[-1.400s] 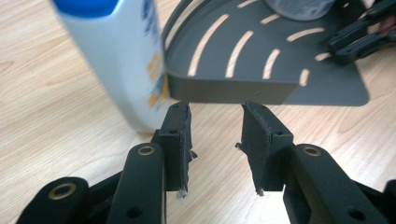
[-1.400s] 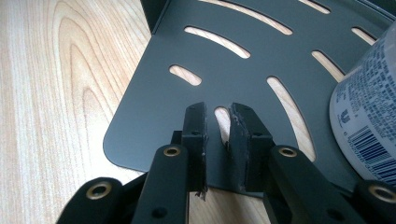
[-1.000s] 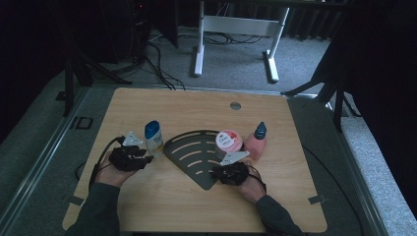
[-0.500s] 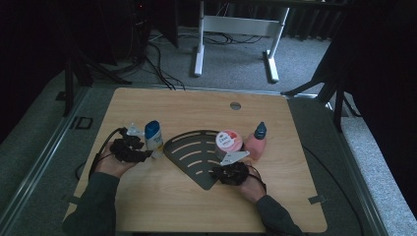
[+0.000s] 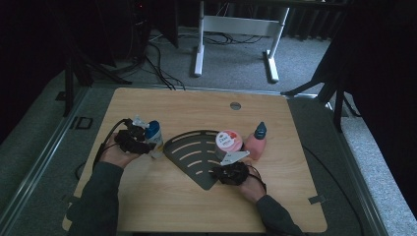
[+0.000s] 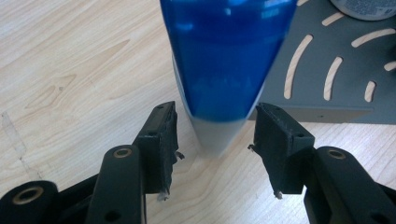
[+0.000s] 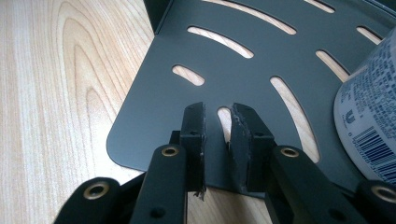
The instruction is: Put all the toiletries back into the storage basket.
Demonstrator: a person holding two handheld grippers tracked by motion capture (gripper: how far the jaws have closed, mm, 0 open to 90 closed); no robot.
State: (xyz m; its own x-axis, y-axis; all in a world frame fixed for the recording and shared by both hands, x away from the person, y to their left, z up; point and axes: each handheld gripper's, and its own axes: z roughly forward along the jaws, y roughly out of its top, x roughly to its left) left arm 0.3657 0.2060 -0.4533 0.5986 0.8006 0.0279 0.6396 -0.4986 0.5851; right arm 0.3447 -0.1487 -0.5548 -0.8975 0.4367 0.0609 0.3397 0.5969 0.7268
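On the left side of the wooden table (image 5: pixel 162 206), my left gripper (image 5: pixel 139 139) stands at the blue-capped bottle (image 5: pixel 154 135), which is upright just off the left edge of the dark slotted shelf plate (image 5: pixel 189 157). Seen along this gripper's own jaws, the bottle (image 6: pixel 224 70) sits between them, but a gap shows on both sides: the pads (image 6: pixel 164 135) do not press on it. These jaws have just been opening and stand moderately wide, bottle between them yet ungripped.

My right gripper (image 5: pixel 230 172) is at the near right edge of the plate. In the right gripper view its jaws stand narrow, pinched on the plate's rim (image 7: pixel 154 154), with only a slit between the pads (image 7: pixel 243 140) above the metal. I record this as a hold on the plate.

A white jar with a pink lid (image 5: pixel 228 142) stands on the right part of the plate, its label also visible at the right of the right gripper view (image 7: pixel 369 130). A pink bottle with a dark cap (image 5: pixel 256 142) stands just beside that jar, on the table at the plate's right edge.
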